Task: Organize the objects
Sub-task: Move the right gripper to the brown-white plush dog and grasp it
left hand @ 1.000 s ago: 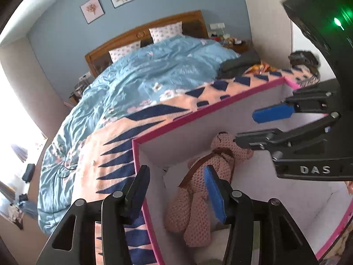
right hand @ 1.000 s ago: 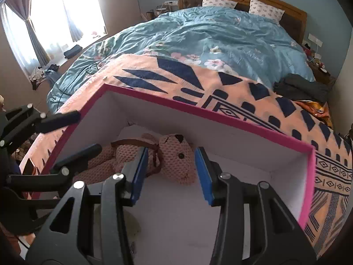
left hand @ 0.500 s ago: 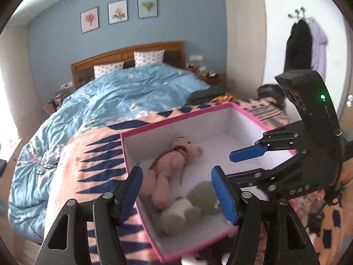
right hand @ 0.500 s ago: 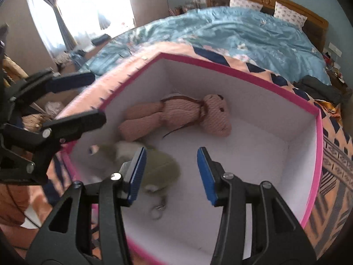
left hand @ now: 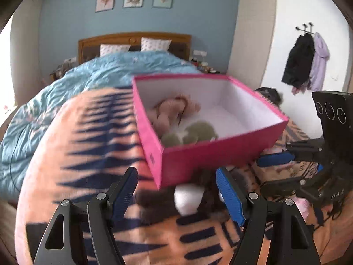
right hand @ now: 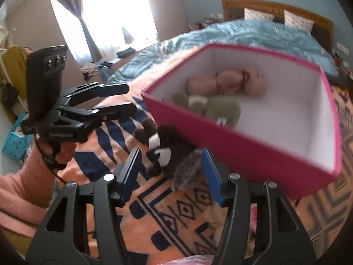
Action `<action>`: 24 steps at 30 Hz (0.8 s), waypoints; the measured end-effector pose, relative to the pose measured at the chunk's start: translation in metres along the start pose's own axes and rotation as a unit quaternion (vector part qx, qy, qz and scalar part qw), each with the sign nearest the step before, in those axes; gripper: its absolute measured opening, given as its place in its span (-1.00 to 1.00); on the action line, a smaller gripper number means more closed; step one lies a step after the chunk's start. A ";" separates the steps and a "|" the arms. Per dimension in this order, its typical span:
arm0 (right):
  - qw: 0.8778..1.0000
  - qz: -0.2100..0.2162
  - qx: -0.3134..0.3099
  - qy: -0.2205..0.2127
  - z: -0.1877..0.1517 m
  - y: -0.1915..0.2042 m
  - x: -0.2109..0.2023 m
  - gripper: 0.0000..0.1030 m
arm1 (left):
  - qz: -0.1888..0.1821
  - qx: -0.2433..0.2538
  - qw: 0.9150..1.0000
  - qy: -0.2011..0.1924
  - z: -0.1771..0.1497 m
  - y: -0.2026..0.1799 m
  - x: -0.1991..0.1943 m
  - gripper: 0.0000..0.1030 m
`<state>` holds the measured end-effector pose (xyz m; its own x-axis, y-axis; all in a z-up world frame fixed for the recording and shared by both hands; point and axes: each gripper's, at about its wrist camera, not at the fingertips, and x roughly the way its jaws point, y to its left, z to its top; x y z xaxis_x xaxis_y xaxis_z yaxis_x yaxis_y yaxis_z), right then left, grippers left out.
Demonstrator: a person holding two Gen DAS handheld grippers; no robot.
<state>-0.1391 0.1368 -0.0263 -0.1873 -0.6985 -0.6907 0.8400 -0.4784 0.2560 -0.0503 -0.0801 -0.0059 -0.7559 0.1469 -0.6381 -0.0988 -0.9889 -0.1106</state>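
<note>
A pink box (left hand: 198, 156) (right hand: 253, 154) with white inside sits on the bed. In it lie a pink teddy bear (left hand: 174, 110) (right hand: 227, 82) and a green plush toy (left hand: 194, 132) (right hand: 214, 108). A dark brown and white plush toy (left hand: 187, 196) (right hand: 172, 154) lies on the blanket in front of the box. My left gripper (left hand: 176, 192) is open and empty just above this toy. My right gripper (right hand: 169, 172) is open and empty, close over the same toy. Each gripper shows in the other's view, the right (left hand: 278, 167) and the left (right hand: 123, 99).
An orange and navy patterned blanket (left hand: 88, 154) (right hand: 154, 209) covers the near end of the bed, a blue duvet (left hand: 110, 72) the far end. Coats (left hand: 306, 59) hang on the right wall. A window with curtains (right hand: 106, 11) and a blue basket (right hand: 15, 141) are at left.
Both grippers have pulled back out of the box and dropped low in front of it. The dark plush toy has come into view between the fingers. Both stay open.
</note>
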 end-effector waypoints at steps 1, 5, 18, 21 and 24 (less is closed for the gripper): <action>1.000 -0.004 0.006 0.007 -0.003 0.001 0.007 0.14 | 0.001 -0.003 1.000 0.005 -0.004 0.001 0.003 0.45; 0.999 -0.031 0.017 0.028 -0.010 0.002 0.031 0.14 | -0.008 -0.015 1.000 0.014 -0.014 0.005 0.010 0.45; 0.996 -0.067 0.046 0.030 -0.008 -0.001 0.059 0.32 | -0.018 -0.009 0.999 0.044 -0.032 0.001 0.027 0.45; 0.996 -0.061 0.053 0.026 -0.009 -0.004 0.063 0.22 | -0.020 -0.004 0.999 0.048 -0.033 -0.002 0.030 0.45; 0.997 -0.052 0.062 0.018 -0.011 -0.009 0.061 0.15 | -0.022 -0.001 0.998 0.051 -0.034 -0.005 0.030 0.45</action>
<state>-0.1523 0.1043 -0.0777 -0.2493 -0.6234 -0.7411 0.7475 -0.6104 0.2620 -0.0505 -0.0705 -0.0503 -0.6812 0.1914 -0.7067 -0.1295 -0.9815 -0.1409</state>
